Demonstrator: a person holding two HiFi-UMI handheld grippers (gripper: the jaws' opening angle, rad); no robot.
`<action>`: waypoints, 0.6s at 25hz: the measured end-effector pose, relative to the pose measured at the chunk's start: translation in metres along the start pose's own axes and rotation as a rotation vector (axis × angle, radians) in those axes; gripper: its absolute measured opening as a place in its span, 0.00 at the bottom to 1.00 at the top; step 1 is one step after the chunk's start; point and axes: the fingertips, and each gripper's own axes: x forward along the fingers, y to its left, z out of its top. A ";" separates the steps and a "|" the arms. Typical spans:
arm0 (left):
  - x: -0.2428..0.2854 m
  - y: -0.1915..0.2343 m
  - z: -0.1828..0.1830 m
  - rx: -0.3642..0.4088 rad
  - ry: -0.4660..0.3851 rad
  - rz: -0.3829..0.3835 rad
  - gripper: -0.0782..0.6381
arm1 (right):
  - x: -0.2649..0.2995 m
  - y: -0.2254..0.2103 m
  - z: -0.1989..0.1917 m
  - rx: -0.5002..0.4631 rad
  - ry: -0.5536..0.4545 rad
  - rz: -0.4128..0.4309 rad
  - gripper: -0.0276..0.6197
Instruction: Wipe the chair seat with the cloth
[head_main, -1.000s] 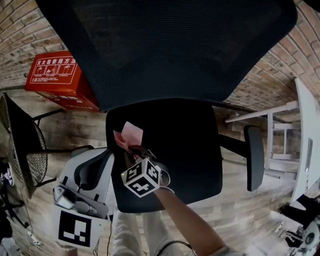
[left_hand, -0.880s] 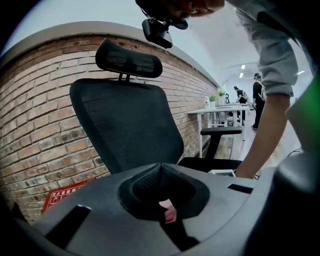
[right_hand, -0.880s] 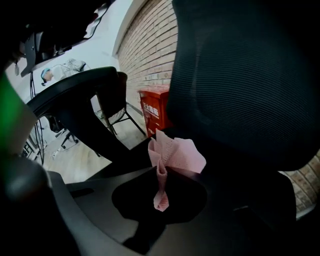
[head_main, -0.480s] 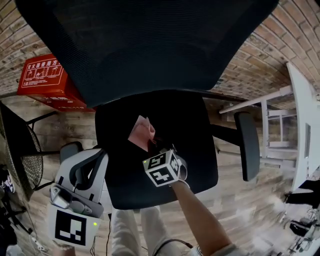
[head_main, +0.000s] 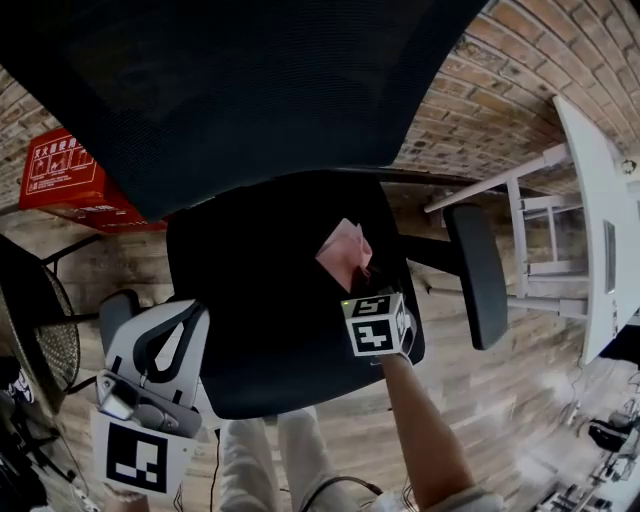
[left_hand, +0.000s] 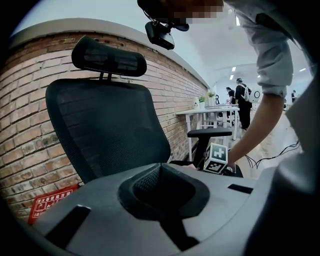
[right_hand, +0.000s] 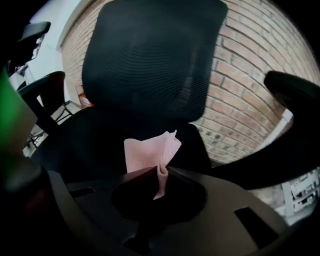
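Observation:
A black office chair fills the head view, its seat (head_main: 270, 300) under the mesh backrest (head_main: 230, 90). My right gripper (head_main: 363, 280) is shut on a pink cloth (head_main: 345, 250) and holds it against the seat's right side, near the back. In the right gripper view the cloth (right_hand: 147, 152) stands pinched between the closed jaws of that gripper (right_hand: 161, 170), with the seat (right_hand: 90, 135) just beyond. My left gripper (head_main: 150, 365) hangs off the seat's left front corner; in its own view the left gripper (left_hand: 161, 167) has its jaws together on nothing.
The right armrest (head_main: 475, 275) lies just right of the cloth, the left armrest (head_main: 115, 310) beside my left gripper. A red box (head_main: 60, 175) sits on the wooden floor at the left, below a brick wall. A white desk (head_main: 600, 220) stands at the right.
My right gripper has dragged the pink cloth across the seat from its left side to its right side. The left gripper has stayed at the seat's left front corner.

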 end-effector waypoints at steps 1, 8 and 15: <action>0.002 -0.002 0.001 0.004 0.001 -0.004 0.13 | -0.002 -0.010 -0.004 0.017 0.005 -0.020 0.13; 0.010 -0.009 0.009 0.013 -0.012 -0.030 0.13 | -0.017 -0.064 -0.031 0.117 0.048 -0.126 0.13; 0.006 -0.006 0.007 0.015 -0.018 -0.034 0.13 | -0.020 -0.048 -0.034 0.238 0.025 -0.078 0.13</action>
